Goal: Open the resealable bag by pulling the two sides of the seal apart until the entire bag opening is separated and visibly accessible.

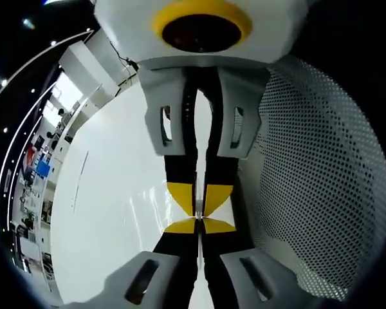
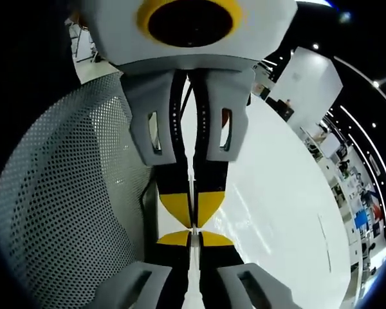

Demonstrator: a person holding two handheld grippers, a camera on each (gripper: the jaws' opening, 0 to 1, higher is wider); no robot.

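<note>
Since the left gripper [image 1: 198, 226] and right gripper [image 2: 193, 237] meet tip to tip, jaws narrowed shut, each likely pinches one seal side, though I cannot tell.

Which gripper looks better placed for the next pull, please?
Neither has a visible edge. The left gripper and the right gripper meet tip to tip above the white table, mirroring each other, both with jaws closed. I cannot make out the bag, so probably both should pull apart together.
</note>
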